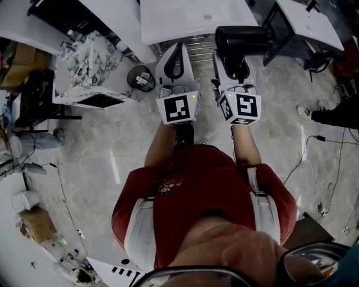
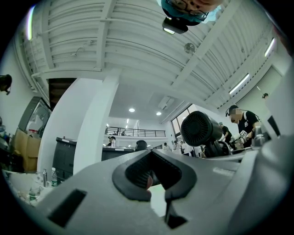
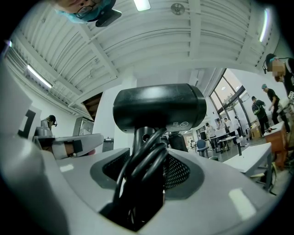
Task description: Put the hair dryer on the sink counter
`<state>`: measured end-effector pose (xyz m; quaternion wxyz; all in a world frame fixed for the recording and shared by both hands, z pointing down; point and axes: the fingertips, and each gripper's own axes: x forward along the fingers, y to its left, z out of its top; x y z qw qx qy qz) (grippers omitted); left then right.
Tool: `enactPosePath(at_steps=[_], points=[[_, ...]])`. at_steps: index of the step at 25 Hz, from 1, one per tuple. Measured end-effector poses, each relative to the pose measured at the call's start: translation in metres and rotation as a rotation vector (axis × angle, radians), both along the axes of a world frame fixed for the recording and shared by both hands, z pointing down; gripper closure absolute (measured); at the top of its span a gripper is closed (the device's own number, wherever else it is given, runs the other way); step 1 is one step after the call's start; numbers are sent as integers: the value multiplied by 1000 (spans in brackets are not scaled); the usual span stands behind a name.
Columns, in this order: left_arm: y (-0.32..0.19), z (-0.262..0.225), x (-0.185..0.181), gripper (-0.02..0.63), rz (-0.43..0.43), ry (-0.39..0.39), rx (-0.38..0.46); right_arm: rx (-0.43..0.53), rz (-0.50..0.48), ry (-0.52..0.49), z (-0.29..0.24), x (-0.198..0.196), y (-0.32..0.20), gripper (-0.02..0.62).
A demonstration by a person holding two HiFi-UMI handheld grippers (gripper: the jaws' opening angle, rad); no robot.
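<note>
I hold both grippers up in front of my chest over a marble floor. The black hair dryer (image 1: 241,40) sits in my right gripper (image 1: 235,58), which is shut on its handle. In the right gripper view the dryer's barrel (image 3: 158,108) lies crosswise above the jaws. Its handle and looped cord (image 3: 144,165) are pinched between the pads of the right gripper (image 3: 147,176). My left gripper (image 1: 178,47) is just left of it, shut and with nothing in it. The left gripper view shows that gripper's pads (image 2: 138,172) together and the hair dryer's rear grille (image 2: 198,129) to the right.
A white counter (image 1: 190,17) lies ahead of the grippers, with another white table (image 1: 311,19) at the far right. A marbled white cabinet (image 1: 84,67) and a round black object (image 1: 140,77) stand to the left. Cables (image 1: 331,162) and someone's shoe (image 1: 305,114) are on the floor to the right.
</note>
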<state>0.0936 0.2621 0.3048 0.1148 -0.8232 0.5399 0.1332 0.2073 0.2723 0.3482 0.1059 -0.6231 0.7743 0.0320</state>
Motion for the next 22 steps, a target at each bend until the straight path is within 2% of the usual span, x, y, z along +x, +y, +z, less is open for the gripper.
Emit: enactPosePath(at_steps=[10,22], points=[[-72,5,-22,604,10,6,-6,-5,9,9,0,-25,-72,368],[-177,-2,-70,604,32,36,-19,-22,31,21,-9,-71,-172,368]])
